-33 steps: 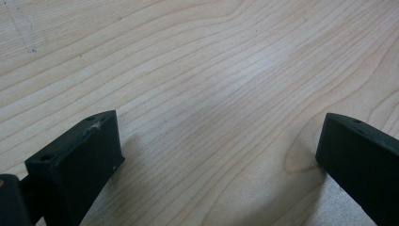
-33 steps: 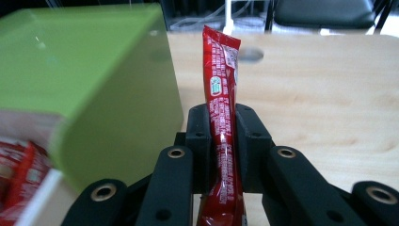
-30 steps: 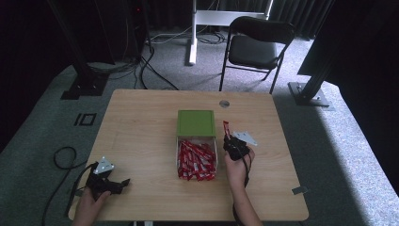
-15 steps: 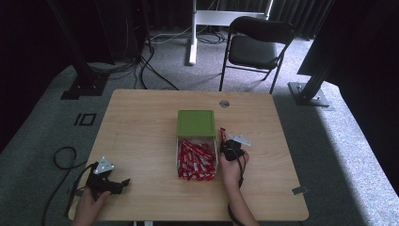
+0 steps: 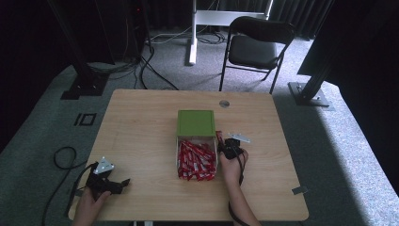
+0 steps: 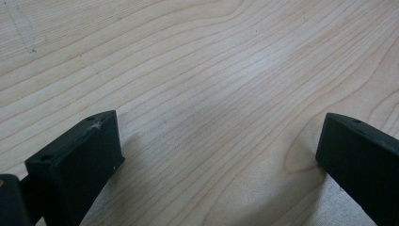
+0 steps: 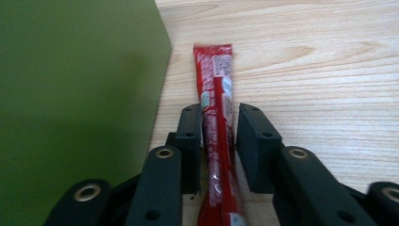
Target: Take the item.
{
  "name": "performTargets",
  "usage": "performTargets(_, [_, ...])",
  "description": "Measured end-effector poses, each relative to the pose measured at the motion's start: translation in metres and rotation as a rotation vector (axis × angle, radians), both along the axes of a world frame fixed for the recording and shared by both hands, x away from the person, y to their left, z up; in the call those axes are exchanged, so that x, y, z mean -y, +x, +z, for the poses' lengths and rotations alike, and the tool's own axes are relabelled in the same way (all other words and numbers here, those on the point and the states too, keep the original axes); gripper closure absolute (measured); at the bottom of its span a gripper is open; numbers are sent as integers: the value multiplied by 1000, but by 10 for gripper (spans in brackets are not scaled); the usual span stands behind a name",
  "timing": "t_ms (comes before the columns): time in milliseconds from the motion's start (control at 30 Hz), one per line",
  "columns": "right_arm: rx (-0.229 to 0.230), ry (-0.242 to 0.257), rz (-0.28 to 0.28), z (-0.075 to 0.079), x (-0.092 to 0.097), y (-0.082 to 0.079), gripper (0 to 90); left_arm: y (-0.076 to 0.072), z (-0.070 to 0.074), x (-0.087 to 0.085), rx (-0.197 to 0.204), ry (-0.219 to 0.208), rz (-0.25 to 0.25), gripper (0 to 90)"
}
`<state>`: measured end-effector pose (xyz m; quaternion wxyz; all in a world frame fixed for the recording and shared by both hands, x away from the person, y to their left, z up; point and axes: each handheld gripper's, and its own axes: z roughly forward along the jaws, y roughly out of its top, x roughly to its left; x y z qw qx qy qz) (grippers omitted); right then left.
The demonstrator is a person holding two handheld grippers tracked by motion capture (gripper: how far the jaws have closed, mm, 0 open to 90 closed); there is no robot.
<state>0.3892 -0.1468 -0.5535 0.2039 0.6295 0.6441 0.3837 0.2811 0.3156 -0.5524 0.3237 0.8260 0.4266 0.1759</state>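
A: On the table [image 5: 141, 122], largest first: one green box [image 5: 196, 123], lid end closed, its open half heaped with red sachets [image 5: 195, 161].

B: Next entries?

A: Right gripper [image 5: 229, 147], just right of the box; it has drawn back toward the person over the last second. Jaws pressed together on one sachet [image 7: 215, 117], which lies along the box wall [image 7: 70, 94] and juts forward past the jaw tips.

B: And what does that shift tell us?

A: Judged: the sachet, previously lifted clear beside the box, is now low and close to the wall, so the carry looks partway through. Whether it rests on the wood or hangs just above it cannot be told.

B: Left side?

A: Left gripper [image 5: 109, 180], near the front-left corner, well apart from the box, unmoved. Jaws spread wide, nothing between them but bare wood [image 6: 202, 94].

B: Smallest item?

A: Round grommet [image 5: 224, 103] near the far edge.
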Motion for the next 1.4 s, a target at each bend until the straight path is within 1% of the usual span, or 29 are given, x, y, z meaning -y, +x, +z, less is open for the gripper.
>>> performTargets(33, [5, -1, 11, 1, 0, 0, 650, 0, 0, 0, 0, 0, 0, 15])
performTargets(67, [5, -1, 11, 1, 0, 0, 650, 0, 0, 0, 1, 1, -1, 15])
performTargets(100, [15, -5, 17, 5, 0, -2, 606, 0, 0, 0, 0, 1, -1, 15])
performTargets(133, [22, -3, 19, 8, 1, -2, 584, 0, 0, 0, 0, 1, -1, 15])
performTargets(167, [22, -3, 19, 8, 1, -2, 584, 0, 0, 0, 0, 0, 0, 15])
performTargets(200, [38, 3, 25, 14, 3, -4, 567, 0, 0, 0, 1, -1, 0, 15])
performTargets(233, [47, 1, 30, 18, 4, -4, 567, 0, 0, 0, 1, -1, 1, 15])
performTargets(267, [47, 1, 30, 18, 4, -4, 567, 0, 0, 0, 1, -1, 1, 15])
performTargets(367, [65, -1, 48, 29, 10, -6, 563, 0, 0, 0, 1, -1, 1, 15])
performTargets(433, [66, -6, 64, 33, 14, -7, 545, 0, 0, 0, 1, -1, 1, 15])
performTargets(533, [76, -19, 74, 37, 21, -10, 524, 0, 0, 0, 0, -1, 0, 15])
performTargets(633, [83, -13, 85, 41, 30, -12, 512, 0, 0, 0, 0, 0, 0, 15])
performTargets(733, [87, -16, 99, 44, 38, -14, 493, 0, 0, 0, 1, -1, 1, 15])
performTargets(767, [98, -11, 106, 45, 40, -15, 474, 0, 0, 0, 0, -2, 1, 15])
performTargets(833, [105, -16, 113, 46, 44, -16, 438, 0, 0, 0, 1, -1, 1, 15])
performTargets(933, [127, -6, 148, 48, 50, -19, 362, 0, 0, 0, 1, -1, 1, 15])
performTargets(967, [127, -6, 148, 48, 50, -19, 362, 0, 0, 0, 1, -1, 1, 15])
performTargets(1033, [137, -13, 173, 48, 57, -22, 322, 0, 0, 0, 1, -1, 1, 15])
performTargets(1100, [141, -5, 181, 48, 62, -25, 307, 0, 0, 0, 1, -1, 1, 15])
performTargets(1167, [143, -11, 199, 48, 67, -27, 286, 0, 0, 0, 1, -1, 1, 15])
performTargets(1233, [148, -14, 201, 47, 72, -29, 280, 0, 0, 0, 1, -1, 1, 15])
performTargets(1333, [147, -8, 218, 45, 80, -32, 250, 0, 0, 0, 1, -1, 1, 15])
performTargets(1400, [137, -11, 230, 43, 85, -34, 250, 0, 0, 0, 1, 0, 0, 15])
